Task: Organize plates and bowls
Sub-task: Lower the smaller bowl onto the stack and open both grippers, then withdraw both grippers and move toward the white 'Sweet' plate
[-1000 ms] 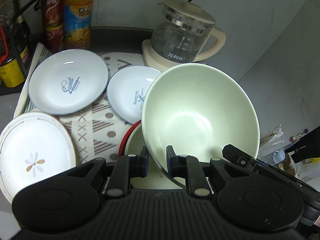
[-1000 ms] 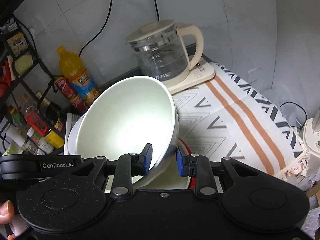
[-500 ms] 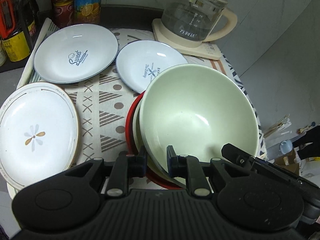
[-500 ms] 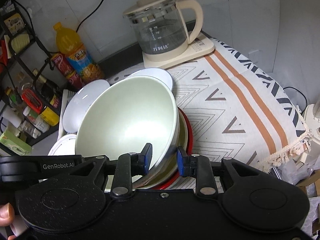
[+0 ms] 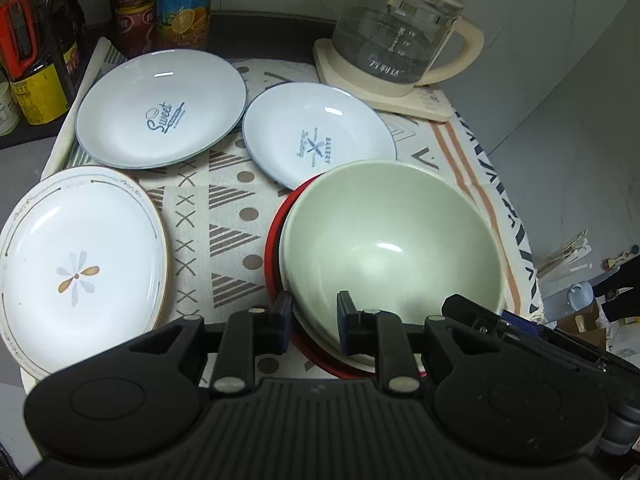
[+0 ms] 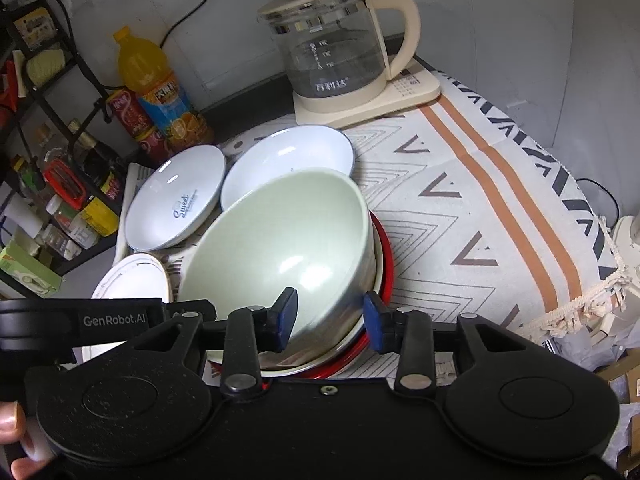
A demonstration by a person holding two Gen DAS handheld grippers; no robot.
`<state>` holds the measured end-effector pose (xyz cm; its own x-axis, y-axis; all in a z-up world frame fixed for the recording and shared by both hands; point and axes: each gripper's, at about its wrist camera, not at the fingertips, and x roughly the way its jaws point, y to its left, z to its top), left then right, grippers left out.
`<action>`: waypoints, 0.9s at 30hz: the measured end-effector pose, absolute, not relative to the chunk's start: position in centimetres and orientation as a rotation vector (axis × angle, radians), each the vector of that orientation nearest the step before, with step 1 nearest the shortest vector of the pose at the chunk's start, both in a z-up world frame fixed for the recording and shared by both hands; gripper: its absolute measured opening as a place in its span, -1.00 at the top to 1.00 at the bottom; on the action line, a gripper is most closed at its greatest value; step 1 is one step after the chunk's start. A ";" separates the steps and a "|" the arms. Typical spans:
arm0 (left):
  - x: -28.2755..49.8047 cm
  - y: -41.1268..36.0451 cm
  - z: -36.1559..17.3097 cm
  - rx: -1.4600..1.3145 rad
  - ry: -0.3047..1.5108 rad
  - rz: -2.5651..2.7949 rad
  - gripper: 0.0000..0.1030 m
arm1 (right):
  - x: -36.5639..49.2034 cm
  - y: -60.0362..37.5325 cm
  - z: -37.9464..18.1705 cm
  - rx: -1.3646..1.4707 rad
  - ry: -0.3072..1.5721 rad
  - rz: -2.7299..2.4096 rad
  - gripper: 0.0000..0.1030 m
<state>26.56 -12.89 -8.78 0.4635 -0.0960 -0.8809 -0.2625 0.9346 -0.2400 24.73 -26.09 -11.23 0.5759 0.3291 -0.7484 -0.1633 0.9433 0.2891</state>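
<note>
The green bowl (image 5: 390, 240) sits nested in a cream bowl (image 6: 320, 364) that rests inside a red bowl (image 5: 276, 220), the stack standing on the patterned cloth (image 5: 224, 208) over the table.

The left gripper (image 5: 311, 322) has its fingers (image 5: 283, 312) parted, one on each side of the green bowl's near rim: the left finger outside the wall, the right one inside. A gap shows at both pads, so they straddle the rim without pressing it.

The right gripper (image 6: 330, 322) stands the same way at the other side of the bowl, its fingers (image 6: 289, 312) spread wider, the rim (image 6: 362, 264) between them and clear of both blue pads.

Behind the stack lie two pale blue plates, the "Sweet" plate (image 5: 160, 108) and the "Bakery" plate (image 5: 316, 132), the second just touching the red bowl's far edge. A white flower plate (image 5: 76, 264) lies to the left, and a glass kettle (image 6: 336, 52) stands at the back.
</note>
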 end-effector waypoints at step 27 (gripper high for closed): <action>15.6 -3.9 -3.9 -0.419 0.966 0.378 -0.79 | 20.5 -22.2 -6.7 0.160 0.765 0.493 -0.99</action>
